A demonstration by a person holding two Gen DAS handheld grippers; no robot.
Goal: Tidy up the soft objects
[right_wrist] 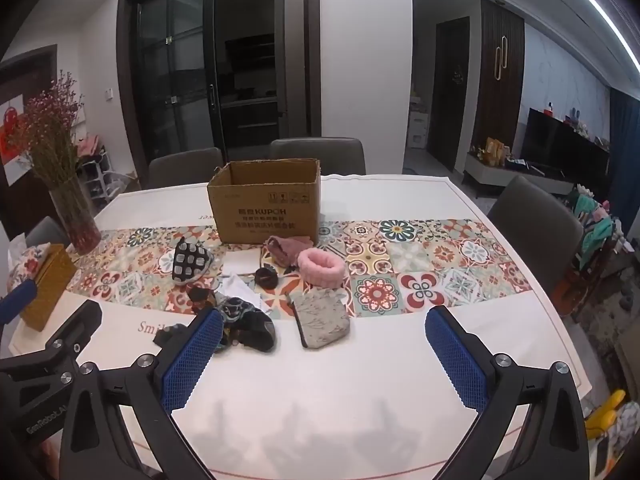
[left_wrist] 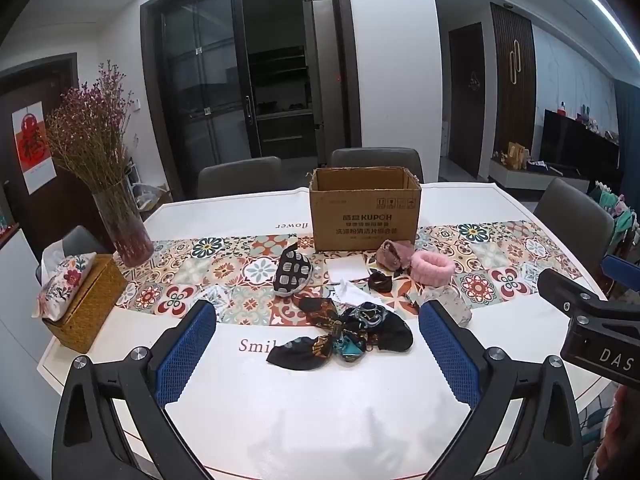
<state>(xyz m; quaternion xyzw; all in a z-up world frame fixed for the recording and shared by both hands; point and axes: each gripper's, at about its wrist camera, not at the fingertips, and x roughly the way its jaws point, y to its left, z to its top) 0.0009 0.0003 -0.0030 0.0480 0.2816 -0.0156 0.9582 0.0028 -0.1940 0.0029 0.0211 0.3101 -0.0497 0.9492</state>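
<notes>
An open cardboard box (left_wrist: 364, 210) (right_wrist: 266, 208) stands on the patterned runner. In front of it lie soft items: a dark patterned scarf (left_wrist: 344, 334) (right_wrist: 240, 326), a black-and-white checked pouch (left_wrist: 291, 272) (right_wrist: 190, 260), a pink fluffy headband (left_wrist: 433, 266) (right_wrist: 321, 264), a mauve cloth (left_wrist: 392, 254) (right_wrist: 286, 248), a dark scrunchie (left_wrist: 379, 281) (right_wrist: 266, 278), a grey pouch (left_wrist: 448, 302) (right_wrist: 322, 316) and white cloths (left_wrist: 346, 270). My left gripper (left_wrist: 316, 354) is open and empty, above the table just short of the scarf. My right gripper (right_wrist: 324, 354) is open and empty, near the grey pouch.
A glass vase of dried flowers (left_wrist: 120, 220) (right_wrist: 76, 216) and a wicker tissue box (left_wrist: 86, 296) (right_wrist: 46, 280) stand at the left. Grey chairs (left_wrist: 376, 162) (right_wrist: 536, 224) ring the white table (left_wrist: 320, 420). The other gripper shows at the right edge of the left wrist view (left_wrist: 592, 320).
</notes>
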